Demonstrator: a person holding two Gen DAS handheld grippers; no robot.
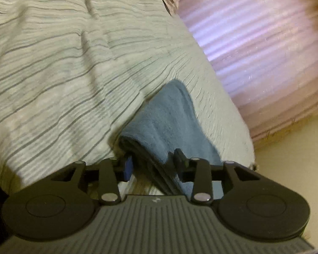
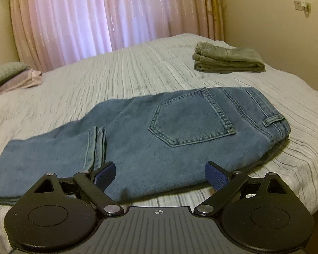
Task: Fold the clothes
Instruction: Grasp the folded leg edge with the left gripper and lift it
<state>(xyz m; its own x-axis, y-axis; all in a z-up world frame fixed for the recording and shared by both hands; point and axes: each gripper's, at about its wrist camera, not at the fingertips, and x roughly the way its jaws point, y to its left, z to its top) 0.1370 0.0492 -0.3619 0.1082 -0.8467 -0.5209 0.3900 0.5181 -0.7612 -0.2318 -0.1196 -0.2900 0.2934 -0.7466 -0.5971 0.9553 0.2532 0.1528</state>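
Denim jeans: blue folded jeans (image 2: 159, 135) lying on the striped pale bedspread (image 2: 137, 72).
Left gripper (image 1: 154, 165): clamped on jeans edge (image 1: 165, 127).
Right gripper (image 2: 160, 175): jaws spread, touching jeans' near edge.

Each gripper, left gripper (image 1: 154, 162) and right gripper (image 2: 160, 176), has black linkages, silver pivot screws, round black discs at 4 and 8 o'clock, blue pads, and a ribbed grey body with a crosshair mark.

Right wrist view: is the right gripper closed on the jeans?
No, the right gripper is open, its fingers spread wide above the near edge of the jeans.
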